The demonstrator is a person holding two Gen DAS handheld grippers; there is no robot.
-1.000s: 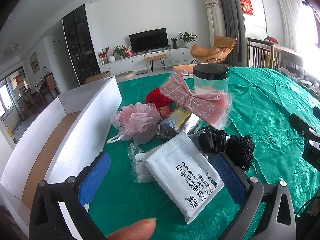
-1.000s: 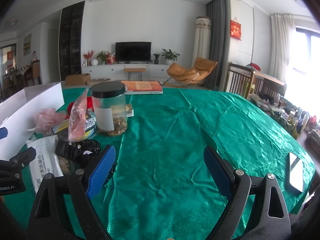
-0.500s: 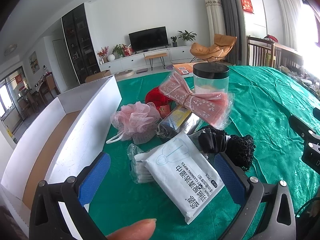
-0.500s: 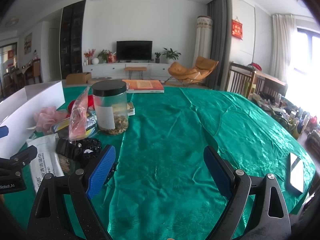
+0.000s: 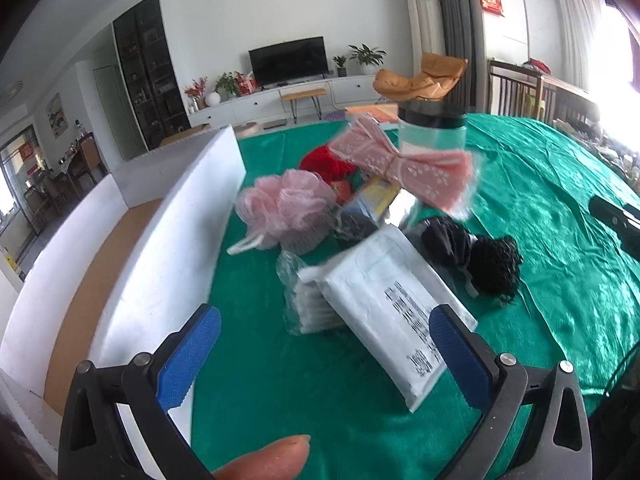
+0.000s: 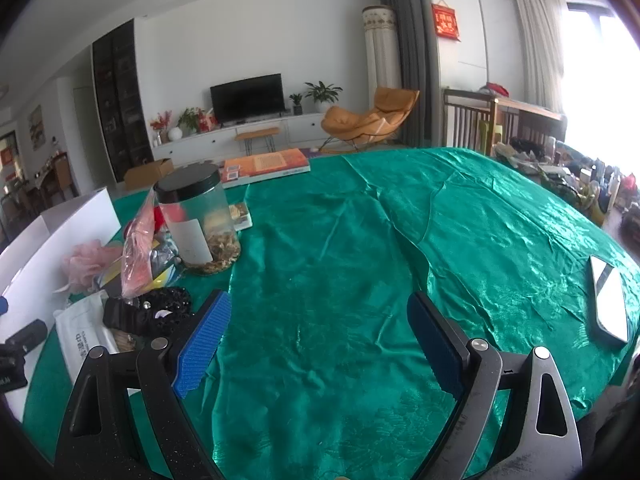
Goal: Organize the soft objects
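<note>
Now nearer the white wipes pack [image 5: 394,300] beside the white box [image 5: 160,240], left gripper [image 5: 326,358] spread, right gripper [image 6: 318,344] spread over bare cloth

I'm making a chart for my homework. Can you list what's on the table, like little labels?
surface: green satin tablecloth
container: white open cardboard box, left of the pile
nearest item: white wet-wipes pack
soft items: pink mesh bath pouf; pink bow in clear bag
jar: clear jar with black lid
left gripper: open
right gripper: open

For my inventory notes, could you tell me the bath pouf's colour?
Pale pink; the bath pouf shows best in the left wrist view.
</note>
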